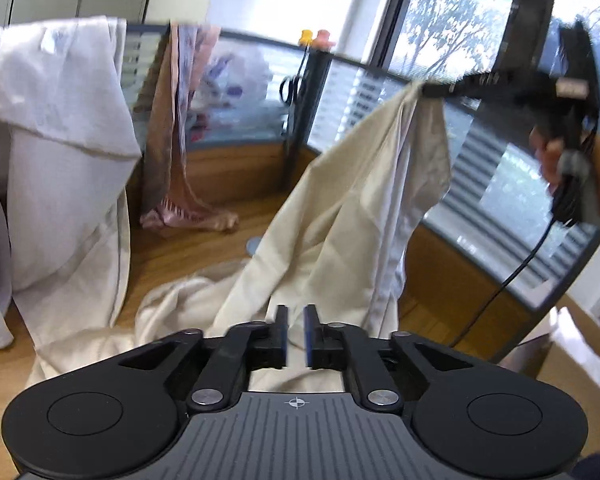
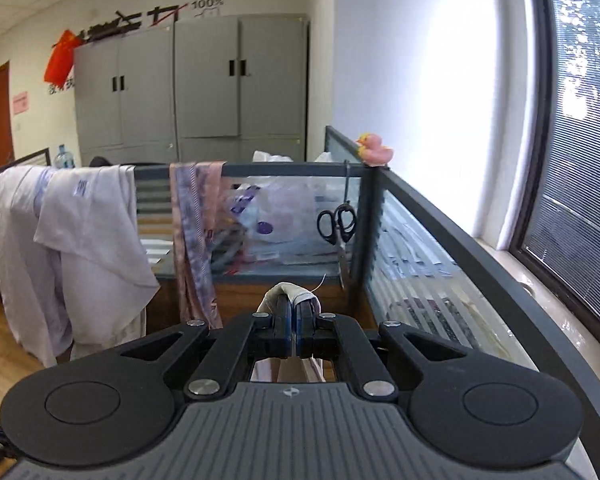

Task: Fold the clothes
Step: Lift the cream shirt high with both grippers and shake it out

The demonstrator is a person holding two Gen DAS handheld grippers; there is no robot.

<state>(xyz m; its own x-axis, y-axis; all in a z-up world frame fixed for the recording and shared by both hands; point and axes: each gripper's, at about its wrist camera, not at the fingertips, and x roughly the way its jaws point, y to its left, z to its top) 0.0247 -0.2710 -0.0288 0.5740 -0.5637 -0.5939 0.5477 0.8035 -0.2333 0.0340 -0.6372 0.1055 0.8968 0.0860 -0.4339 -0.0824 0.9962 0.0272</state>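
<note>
A cream garment (image 1: 340, 200) hangs in the air from one corner and trails down onto the wooden desk (image 1: 204, 252). In the left wrist view my right gripper (image 1: 432, 90) is up at the right, shut on that raised corner, with a hand behind it. In the right wrist view the same gripper (image 2: 295, 312) pinches a fold of the cream garment (image 2: 288, 292), which pokes out above the fingertips. My left gripper (image 1: 296, 314) sits low over the garment's lower part, its jaws a little apart with nothing pressed between them.
A white shirt (image 1: 60, 152) and a pink patterned cloth (image 1: 180, 128) hang over the desk partition (image 2: 440, 208). Scissors (image 2: 338, 224) hang from it and a pink rubber duck (image 2: 374, 150) sits on top. A cardboard box (image 1: 572, 344) stands at the right, with windows behind.
</note>
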